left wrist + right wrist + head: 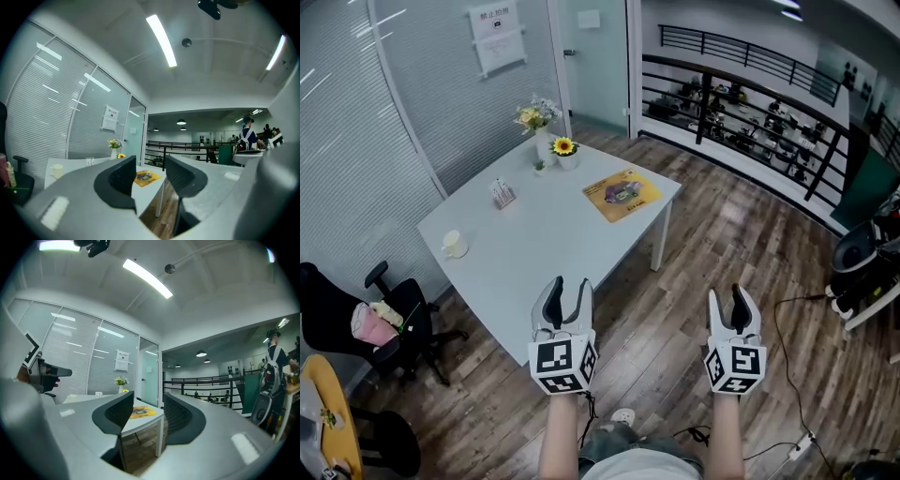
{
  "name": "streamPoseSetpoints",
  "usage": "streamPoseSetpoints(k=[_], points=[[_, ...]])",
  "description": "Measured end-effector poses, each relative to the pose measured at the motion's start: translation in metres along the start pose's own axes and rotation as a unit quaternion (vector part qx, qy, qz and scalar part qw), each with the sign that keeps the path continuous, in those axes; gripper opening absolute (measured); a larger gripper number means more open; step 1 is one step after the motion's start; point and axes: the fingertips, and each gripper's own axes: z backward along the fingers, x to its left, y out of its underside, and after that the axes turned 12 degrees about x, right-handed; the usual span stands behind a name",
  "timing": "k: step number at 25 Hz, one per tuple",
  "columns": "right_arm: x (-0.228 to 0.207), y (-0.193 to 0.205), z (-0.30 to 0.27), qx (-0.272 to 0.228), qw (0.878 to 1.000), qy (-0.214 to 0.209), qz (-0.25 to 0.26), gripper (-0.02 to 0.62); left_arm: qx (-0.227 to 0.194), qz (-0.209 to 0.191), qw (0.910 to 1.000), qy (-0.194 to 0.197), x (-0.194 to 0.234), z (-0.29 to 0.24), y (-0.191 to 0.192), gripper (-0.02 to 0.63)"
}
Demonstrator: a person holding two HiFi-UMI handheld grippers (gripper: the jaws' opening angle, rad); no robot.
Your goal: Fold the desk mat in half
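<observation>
The desk mat (622, 194) is a yellow rectangle with a printed picture. It lies flat near the far right corner of the white table (534, 262). My left gripper (570, 287) hovers at the table's near edge, well short of the mat, with its jaws open and empty. My right gripper (729, 298) hangs over the wooden floor to the right of the table, also open with nothing between its jaws. In the left gripper view the mat (148, 177) shows far off between the jaws of that gripper (150, 165). The right gripper view frames the mat (140, 412) the same way, between its own gripper's (147, 402) jaws.
A vase of flowers (540, 122), a small sunflower pot (565, 150), a card stand (502, 193) and a white mug (455, 245) stand on the table's far and left parts. An office chair (389, 323) is at the left. Cables (787, 309) run across the floor at the right.
</observation>
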Motion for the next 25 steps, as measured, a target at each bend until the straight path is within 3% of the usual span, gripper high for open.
streamPoseSetpoints(k=[2, 8, 25], points=[[0.003, -0.003, -0.010, -0.002, 1.000, -0.007, -0.003, 0.278, 0.002, -0.009, 1.0000, -0.001, 0.005, -0.010, -0.001, 0.211], [0.016, -0.005, -0.036, 0.001, 1.000, -0.012, -0.005, 0.356, 0.017, -0.024, 0.9995, 0.008, 0.018, -0.037, 0.000, 0.298], [0.021, 0.015, -0.098, 0.043, 0.999, -0.026, 0.005, 0.374, 0.055, -0.008, 0.9984, 0.003, 0.044, -0.100, 0.024, 0.301]])
